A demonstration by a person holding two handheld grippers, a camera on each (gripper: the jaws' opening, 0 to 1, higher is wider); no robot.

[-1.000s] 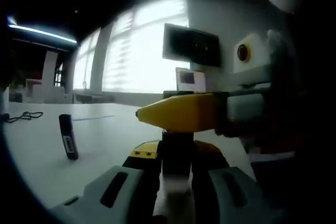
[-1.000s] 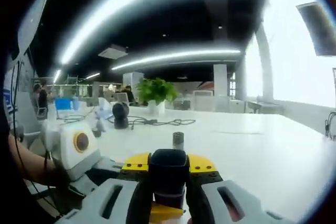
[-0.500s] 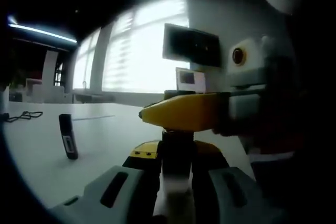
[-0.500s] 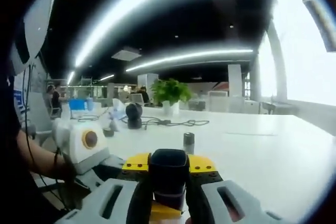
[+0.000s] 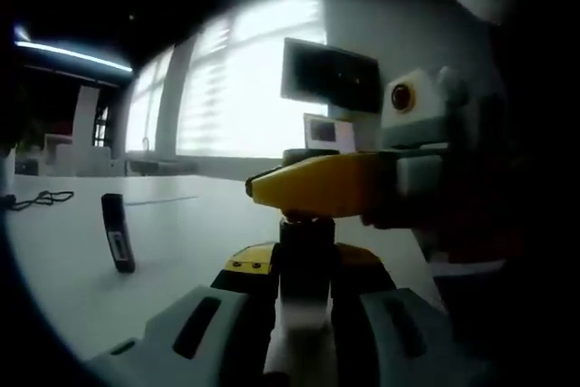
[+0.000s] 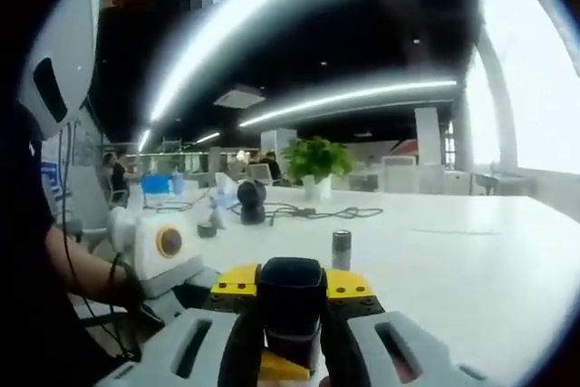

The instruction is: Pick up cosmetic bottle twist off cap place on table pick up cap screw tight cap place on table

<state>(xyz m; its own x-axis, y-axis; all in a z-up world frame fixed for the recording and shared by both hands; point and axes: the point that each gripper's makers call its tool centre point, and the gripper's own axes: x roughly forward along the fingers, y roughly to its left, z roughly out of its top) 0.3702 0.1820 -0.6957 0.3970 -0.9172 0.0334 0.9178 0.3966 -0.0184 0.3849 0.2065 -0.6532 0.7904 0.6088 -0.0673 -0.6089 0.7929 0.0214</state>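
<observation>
Between the left gripper's (image 5: 304, 333) jaws stands one cosmetic bottle (image 5: 304, 265), clamped upright, long axis vertical. Directly above it, the right gripper (image 5: 313, 189) crosses from the right and is clamped on the one dark cap (image 6: 291, 301). One small cylinder (image 6: 341, 249) stands far off on the white table (image 6: 471, 269).

Smooth white table (image 6: 471, 269) (slightly glossy), matt dark cap (image 6: 291, 301)

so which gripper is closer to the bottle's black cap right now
Right. The right gripper has its jaws shut on the black cap. The left gripper sits lower, clamped on the bottle body beneath the cap.
</observation>
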